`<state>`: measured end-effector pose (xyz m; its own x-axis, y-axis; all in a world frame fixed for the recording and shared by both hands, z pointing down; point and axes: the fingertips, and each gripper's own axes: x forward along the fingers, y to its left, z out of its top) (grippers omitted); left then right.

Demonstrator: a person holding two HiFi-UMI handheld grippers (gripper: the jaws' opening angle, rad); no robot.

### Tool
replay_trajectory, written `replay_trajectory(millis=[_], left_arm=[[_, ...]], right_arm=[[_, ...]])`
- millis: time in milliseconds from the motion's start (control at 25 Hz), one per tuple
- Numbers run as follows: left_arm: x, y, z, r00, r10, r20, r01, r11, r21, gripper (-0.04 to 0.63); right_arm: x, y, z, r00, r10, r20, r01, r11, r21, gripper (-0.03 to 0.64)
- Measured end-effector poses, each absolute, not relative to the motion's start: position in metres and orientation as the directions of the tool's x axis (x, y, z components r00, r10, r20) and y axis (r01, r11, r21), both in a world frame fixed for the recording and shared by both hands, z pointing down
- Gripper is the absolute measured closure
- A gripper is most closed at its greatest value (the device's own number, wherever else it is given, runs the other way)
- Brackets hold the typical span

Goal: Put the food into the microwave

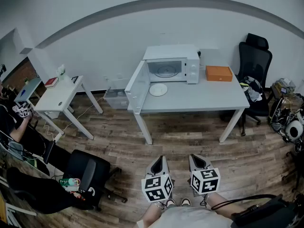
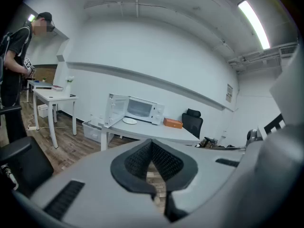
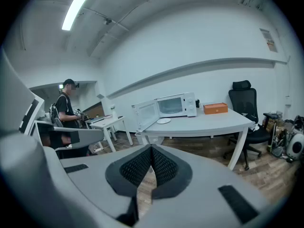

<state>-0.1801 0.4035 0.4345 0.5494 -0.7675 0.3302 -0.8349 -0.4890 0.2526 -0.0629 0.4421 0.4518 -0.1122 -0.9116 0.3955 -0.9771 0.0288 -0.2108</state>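
Left tongs [image 2: 152, 142] and right tongs [image 3: 152, 149] are found pressed together, empty. A round white plate [image 1: 158, 90] is set on the grey surface [image 1: 204, 99] before the open white microwave [image 1: 173, 68]. A ceiling strip light [image 3: 78, 6] is shown only by the gripper views.

Microwave [image 1: 172, 65]: one, by my count
Plate [image 1: 158, 90]: one
Orange box [image 1: 219, 73]: one
Desks [image 1: 204, 98] [image 1: 65, 93]: two
Office chairs [image 1: 255, 61] [image 1: 88, 172]: two

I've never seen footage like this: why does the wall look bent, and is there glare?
Head view: wide lens bows the wall stripe into an arch. Left gripper view: dark rounded corners, bright ceiling light. Right gripper view: similar curving, microwave sharp.
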Motion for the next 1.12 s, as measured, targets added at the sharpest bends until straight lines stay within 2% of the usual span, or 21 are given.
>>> replay_trajectory(millis=[680, 1120], left_arm=[[-0.187, 0.388, 0.437, 0.533, -0.773, 0.344, -0.846, -0.473, 0.246, 0.592], [-0.203, 0.367, 0.445, 0.572, -0.745, 0.344, -0.82, -0.516, 0.247, 0.592]], right_arm=[[-0.066, 0.431, 0.453, -0.106, -0.911, 0.398, -0.968, 0.002, -0.252, 0.6], [-0.083, 0.412, 0.466, -0.061, -0.908, 0.415, -0.964, -0.054, -0.261, 0.6]])
